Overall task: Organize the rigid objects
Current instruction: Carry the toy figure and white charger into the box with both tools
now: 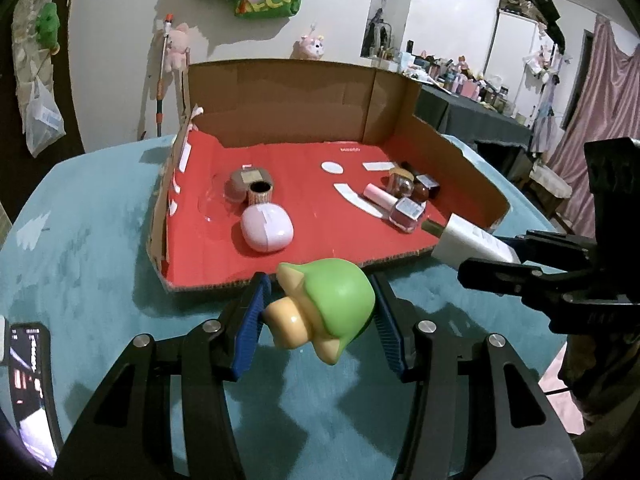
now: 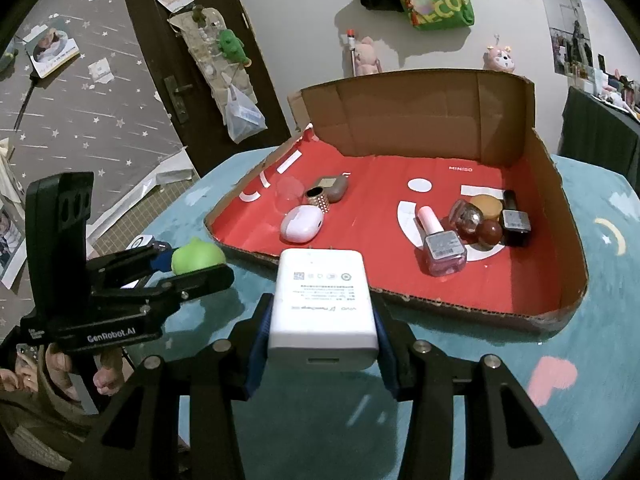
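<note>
A table covered in a teal plush cloth (image 1: 100,216) carries an open cardboard tray (image 2: 556,184) with a red liner; the tray sits toward the far side, its low front edge facing the cameras. A phone (image 1: 30,392) lies on the cloth at the near left (screen lit, partly cut off).

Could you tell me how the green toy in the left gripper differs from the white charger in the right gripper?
The green toy is rounded and green with beige parts; the white charger is a flat-sided white block with printed text. The toy lies tilted in the left gripper; the charger sits square in the right gripper. Both are clamped between blue pads, in front of the cardboard tray.
</note>
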Available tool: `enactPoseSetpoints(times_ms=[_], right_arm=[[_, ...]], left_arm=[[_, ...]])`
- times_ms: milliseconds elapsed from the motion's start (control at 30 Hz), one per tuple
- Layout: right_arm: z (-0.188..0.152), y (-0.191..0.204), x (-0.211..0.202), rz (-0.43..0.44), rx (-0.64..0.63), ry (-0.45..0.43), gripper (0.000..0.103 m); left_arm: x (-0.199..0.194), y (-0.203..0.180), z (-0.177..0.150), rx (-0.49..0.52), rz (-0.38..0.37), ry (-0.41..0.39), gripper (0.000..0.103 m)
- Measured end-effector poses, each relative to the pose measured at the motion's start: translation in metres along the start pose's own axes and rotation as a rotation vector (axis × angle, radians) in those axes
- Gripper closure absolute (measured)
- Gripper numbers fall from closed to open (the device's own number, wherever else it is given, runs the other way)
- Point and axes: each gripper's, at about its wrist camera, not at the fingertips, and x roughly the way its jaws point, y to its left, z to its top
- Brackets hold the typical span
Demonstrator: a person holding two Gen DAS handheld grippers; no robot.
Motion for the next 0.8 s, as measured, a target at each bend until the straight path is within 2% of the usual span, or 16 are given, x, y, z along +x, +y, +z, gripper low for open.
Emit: enactPoseSetpoints(times_ms=[333,800], right_arm=[[0.016,-0.006,0.002,0.022,-0.006,0.009,0.054],[0.03,-0.025,0.02,0.038,0.035,0.063,0.054]], left_arm=[[0.008,-0.001,0.02,0.024,-0.021,-0.001,0.054],[0.03,0.002,0.04,0.016,-0.069,0.055,0.054]])
